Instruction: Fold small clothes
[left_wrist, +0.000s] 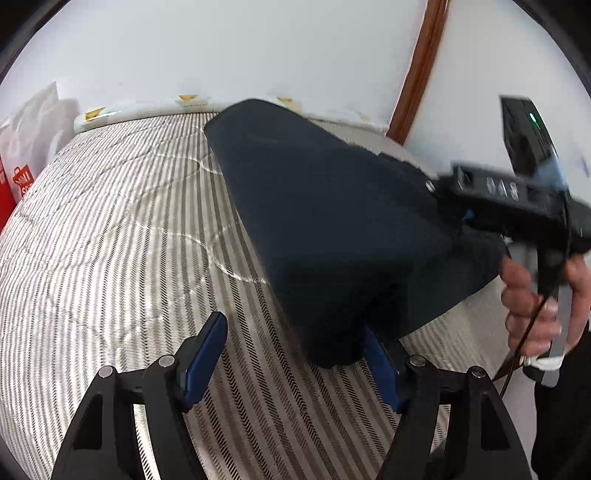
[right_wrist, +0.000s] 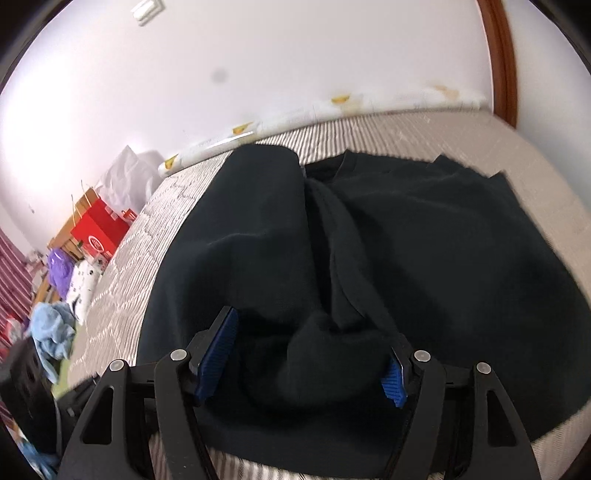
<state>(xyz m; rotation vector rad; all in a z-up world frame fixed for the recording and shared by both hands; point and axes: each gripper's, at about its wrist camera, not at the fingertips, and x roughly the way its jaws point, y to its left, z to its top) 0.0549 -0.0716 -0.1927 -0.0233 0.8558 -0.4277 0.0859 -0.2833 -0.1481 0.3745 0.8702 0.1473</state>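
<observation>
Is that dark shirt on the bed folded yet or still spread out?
Partly folded: the dark shirt has its left side lapped over the middle; the rest lies spread.

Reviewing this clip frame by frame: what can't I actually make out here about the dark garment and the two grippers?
- Dark navy fabric garment: right wrist view; the black gripper frame hides its near hem.
- Left gripper: left wrist view; the garment's corner covers its right blue pad, so contact is unclear.
- Right gripper: left wrist view; motion blur and cloth hide its fingertips.
- Clutter beside the striped quilted bed cover: right wrist view; too small and blurred.
</observation>
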